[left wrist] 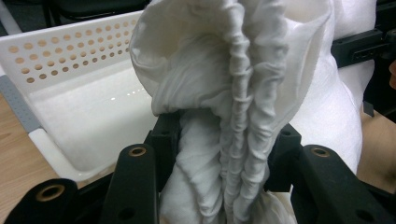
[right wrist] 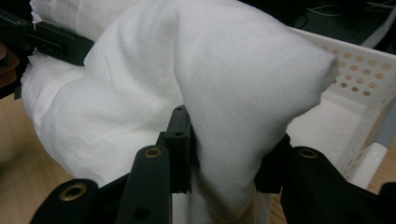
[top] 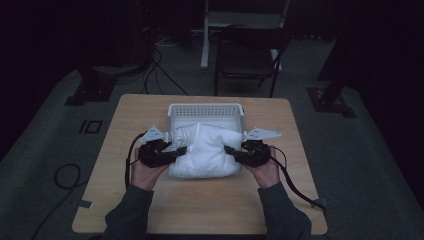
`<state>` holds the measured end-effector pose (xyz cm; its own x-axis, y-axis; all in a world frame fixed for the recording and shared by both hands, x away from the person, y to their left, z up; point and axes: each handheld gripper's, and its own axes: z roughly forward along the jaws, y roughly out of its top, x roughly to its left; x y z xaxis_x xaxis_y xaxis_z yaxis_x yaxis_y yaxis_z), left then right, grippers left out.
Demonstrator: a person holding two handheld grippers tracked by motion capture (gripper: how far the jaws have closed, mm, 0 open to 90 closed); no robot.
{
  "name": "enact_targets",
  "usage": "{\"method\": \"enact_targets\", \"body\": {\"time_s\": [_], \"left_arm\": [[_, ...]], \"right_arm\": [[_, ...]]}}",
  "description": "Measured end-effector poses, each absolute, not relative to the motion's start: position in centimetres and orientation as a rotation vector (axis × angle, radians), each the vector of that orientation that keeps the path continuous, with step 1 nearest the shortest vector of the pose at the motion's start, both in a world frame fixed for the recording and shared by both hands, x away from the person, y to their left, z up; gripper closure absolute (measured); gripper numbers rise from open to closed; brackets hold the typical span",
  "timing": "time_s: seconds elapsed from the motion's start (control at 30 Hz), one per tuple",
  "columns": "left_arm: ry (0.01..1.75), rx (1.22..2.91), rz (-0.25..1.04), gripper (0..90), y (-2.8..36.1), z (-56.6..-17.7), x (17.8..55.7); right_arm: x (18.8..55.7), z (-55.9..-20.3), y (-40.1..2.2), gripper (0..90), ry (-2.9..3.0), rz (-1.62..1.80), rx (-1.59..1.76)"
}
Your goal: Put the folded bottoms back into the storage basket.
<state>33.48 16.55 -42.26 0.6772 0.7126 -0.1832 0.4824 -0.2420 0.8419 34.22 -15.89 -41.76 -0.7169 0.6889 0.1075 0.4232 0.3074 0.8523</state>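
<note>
Wooden table (top: 200,210): centre and lower part of the high view, light top, on a dark floor.

White cloth bundle (top: 207,150): middle of the high view, a thick folded mass lying partly on the table and partly over the near edge of the basket; held at both ends. In the left gripper view it rises as a gathered, pleated ridge (left wrist: 233,93); in the right gripper view as a smooth rounded fold (right wrist: 210,93).

White perforated basket (top: 205,109): just above centre of the high view, behind the cloth; upper left of the left gripper view (left wrist: 70,51), right edge of the right gripper view (right wrist: 359,74).

Left gripper (top: 172,152): left of centre, jaws clamped on the bunched cloth end.

Right gripper (top: 235,152): right of centre, jaws pinched on the opposite cloth fold.

Dark chair (top: 247,57): top centre, beyond the table.
</note>
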Motion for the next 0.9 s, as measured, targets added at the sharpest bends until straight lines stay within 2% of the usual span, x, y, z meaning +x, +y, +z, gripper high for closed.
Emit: {"method": "enact_targets", "body": {"time_s": [0.9], "left_arm": [[0.954,1.868,0.297,57.3,16.9,-41.4,34.9]], "right_arm": [[35.8,-40.9,-15.4,65.0,2.275,1.372,1.022]]}}
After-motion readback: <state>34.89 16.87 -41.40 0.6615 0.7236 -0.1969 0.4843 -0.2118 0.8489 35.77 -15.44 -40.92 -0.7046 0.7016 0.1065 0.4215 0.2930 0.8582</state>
